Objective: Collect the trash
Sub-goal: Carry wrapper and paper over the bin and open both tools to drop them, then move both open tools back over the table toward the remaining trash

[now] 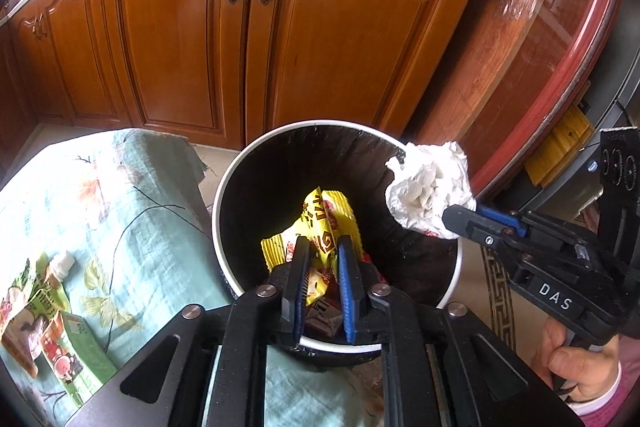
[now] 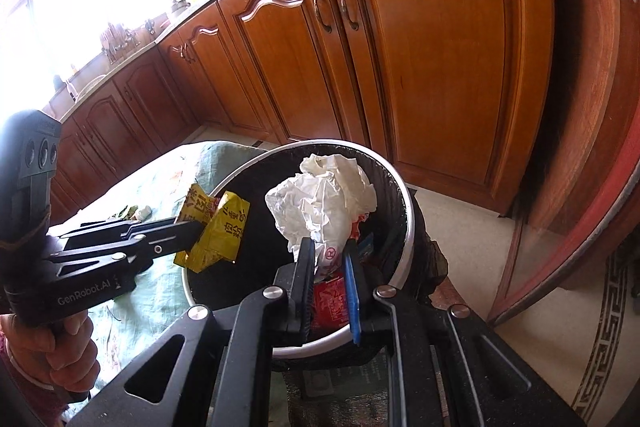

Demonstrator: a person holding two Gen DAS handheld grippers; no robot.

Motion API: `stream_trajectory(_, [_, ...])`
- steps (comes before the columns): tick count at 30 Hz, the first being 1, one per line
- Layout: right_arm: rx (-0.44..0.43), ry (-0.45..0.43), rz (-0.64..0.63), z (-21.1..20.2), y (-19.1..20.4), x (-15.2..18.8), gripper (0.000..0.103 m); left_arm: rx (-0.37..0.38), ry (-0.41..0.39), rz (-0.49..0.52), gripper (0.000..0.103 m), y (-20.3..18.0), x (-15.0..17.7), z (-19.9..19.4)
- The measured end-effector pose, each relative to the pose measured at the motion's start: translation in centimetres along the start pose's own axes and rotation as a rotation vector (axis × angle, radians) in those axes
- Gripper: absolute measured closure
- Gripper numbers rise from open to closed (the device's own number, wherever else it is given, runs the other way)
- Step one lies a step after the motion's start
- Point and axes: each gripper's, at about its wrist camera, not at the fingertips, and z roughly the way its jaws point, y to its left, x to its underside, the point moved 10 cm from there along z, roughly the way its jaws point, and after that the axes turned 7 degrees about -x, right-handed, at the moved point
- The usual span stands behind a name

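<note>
A round bin with a white rim and black liner stands on the floor; it also shows in the right wrist view. My left gripper is shut on a yellow snack wrapper and holds it over the bin's mouth; the wrapper also shows in the right wrist view. My right gripper is shut on a crumpled white paper wad above the bin's right rim; the wad also shows in the left wrist view. Red packaging lies inside the bin.
A low table with a teal floral cloth stands left of the bin, holding green packets and a small white bottle. Wooden kitchen cabinets stand behind. A round red-edged glass table is at the right.
</note>
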Motion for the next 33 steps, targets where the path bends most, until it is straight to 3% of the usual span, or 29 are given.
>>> stream_trajectory(2, [-0.006, -0.001, 0.008, 0.1, -0.1, -0.1, 0.082, -0.001, 0.001, -0.004, 0.082, -0.1, 0.0, 0.1])
stream_trajectory(4, [-0.012, 0.001, 0.024, 0.2, -0.3, -0.2, 0.072, 0.000, -0.004, -0.010, 0.080, 0.1, 0.1, -0.2])
stream_trajectory(7, [-0.023, -0.006, 0.046, 0.0, -0.4, 0.0, 0.066, -0.001, -0.019, -0.036, 0.070, 0.7, 0.5, -0.8])
stream_trajectory(11, [-0.038, -0.020, 0.067, -0.6, -0.1, 0.6, 0.061, 0.009, -0.040, -0.081, 0.068, 1.9, 1.7, -2.2])
stream_trajectory(14, [-0.057, -0.041, 0.074, -1.3, 0.7, 1.2, 0.050, 0.002, -0.062, -0.122, 0.059, 3.1, 3.0, -3.6])
stream_trajectory(18, [-0.089, -0.084, 0.085, -2.4, 2.3, 2.0, 0.027, 0.000, -0.097, -0.184, 0.051, 4.5, 5.2, -5.8])
stream_trajectory(27, [-0.147, -0.100, 0.088, -2.9, 7.1, 4.9, 0.014, -0.046, -0.095, -0.310, 0.044, 9.2, 12.2, -9.9])
stream_trajectory(33, [-0.190, -0.065, 0.090, -1.9, 10.4, 7.0, 0.013, -0.089, -0.097, -0.383, 0.044, 12.0, 16.0, -13.0])
